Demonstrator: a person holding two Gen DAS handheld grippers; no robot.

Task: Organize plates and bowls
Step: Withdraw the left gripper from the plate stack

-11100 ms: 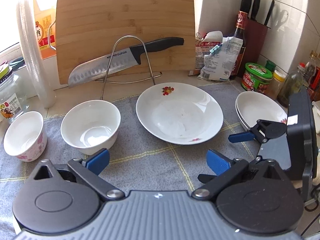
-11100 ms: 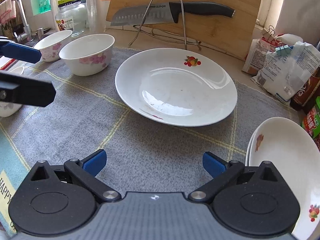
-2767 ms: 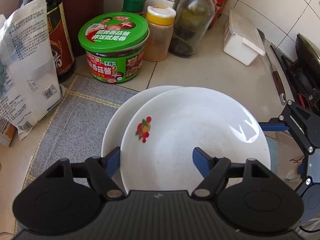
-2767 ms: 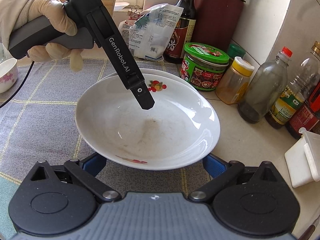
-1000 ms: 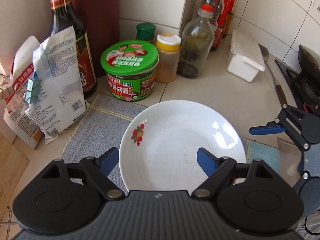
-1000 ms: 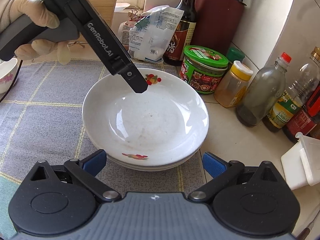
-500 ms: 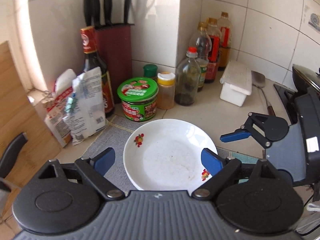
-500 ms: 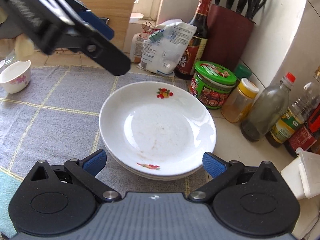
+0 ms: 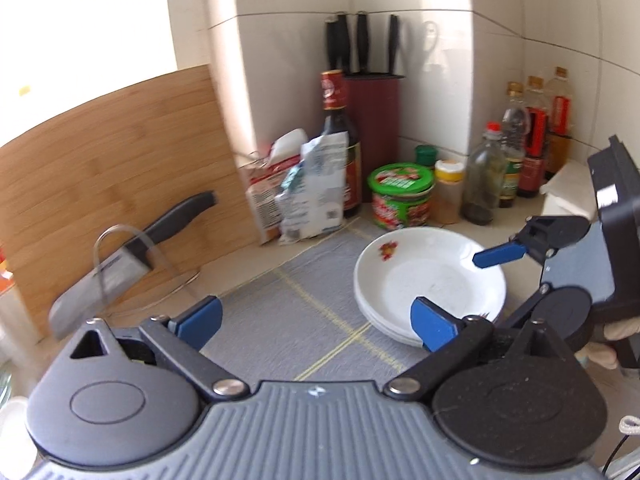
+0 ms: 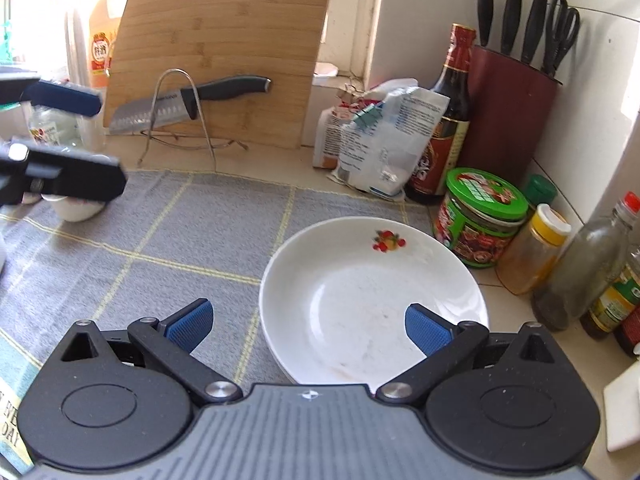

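Observation:
A stack of white plates with fruit prints (image 9: 428, 280) (image 10: 372, 300) rests on the grey mat at the right, by the jars. My left gripper (image 9: 316, 320) is open and empty, raised above the mat to the left of the stack. My right gripper (image 10: 308, 324) is open and empty, low over the near rim of the stack; it also shows at the right of the left wrist view (image 9: 496, 258). A small white bowl (image 10: 76, 208) sits at the mat's far left, partly hidden behind the left gripper's fingers (image 10: 64, 180).
A bamboo cutting board (image 10: 216, 52) and a knife on a wire rack (image 10: 184, 104) stand at the back. Bags (image 10: 380, 140), a soy sauce bottle (image 10: 448, 120), a knife block (image 10: 508, 112), a green-lidded jar (image 10: 480, 216) and several bottles (image 10: 580, 272) crowd the right corner.
The big plate has been put on the plate stack at the right and let go. My left gripper has drawn back, up and to the left; my right gripper has also backed away a little.

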